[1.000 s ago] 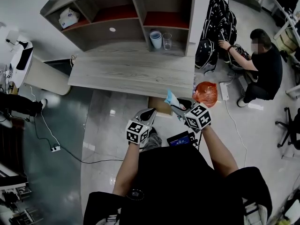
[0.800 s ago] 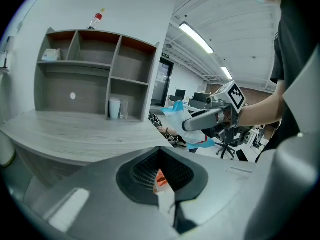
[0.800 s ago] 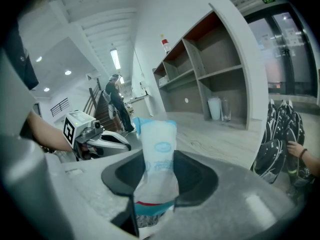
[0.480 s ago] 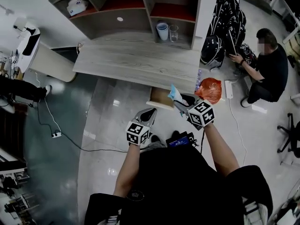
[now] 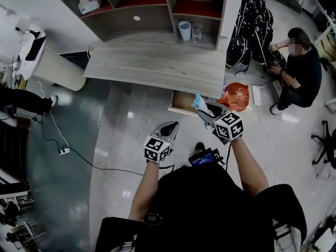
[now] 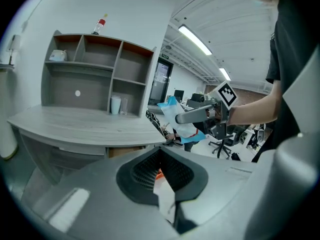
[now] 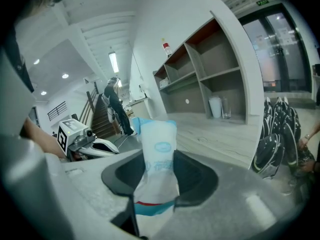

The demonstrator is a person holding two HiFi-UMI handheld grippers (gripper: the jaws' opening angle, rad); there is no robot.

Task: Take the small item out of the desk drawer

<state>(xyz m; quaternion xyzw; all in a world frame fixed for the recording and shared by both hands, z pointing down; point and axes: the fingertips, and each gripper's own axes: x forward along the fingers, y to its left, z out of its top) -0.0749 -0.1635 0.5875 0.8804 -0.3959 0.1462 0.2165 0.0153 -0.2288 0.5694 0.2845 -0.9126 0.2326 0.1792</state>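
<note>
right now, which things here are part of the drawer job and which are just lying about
Job: blue-white packet, gripped in the right tongs; open desk drawer.
Lying about: cup, glass, orange bag, backpacks.

Left gripper (image 6: 160, 153) jaws together at tips, nothing between. Beyond, right gripper (image 6: 179, 119) clamps blue-white packet (image 6: 170, 109), held in air right of desk (image 6: 75, 126). Shelf unit (image 6: 95, 69) on desk; white cup (image 6: 115, 105) and glass (image 6: 124, 106) in lower bay. Bottle (image 6: 100, 25) on top.
</note>
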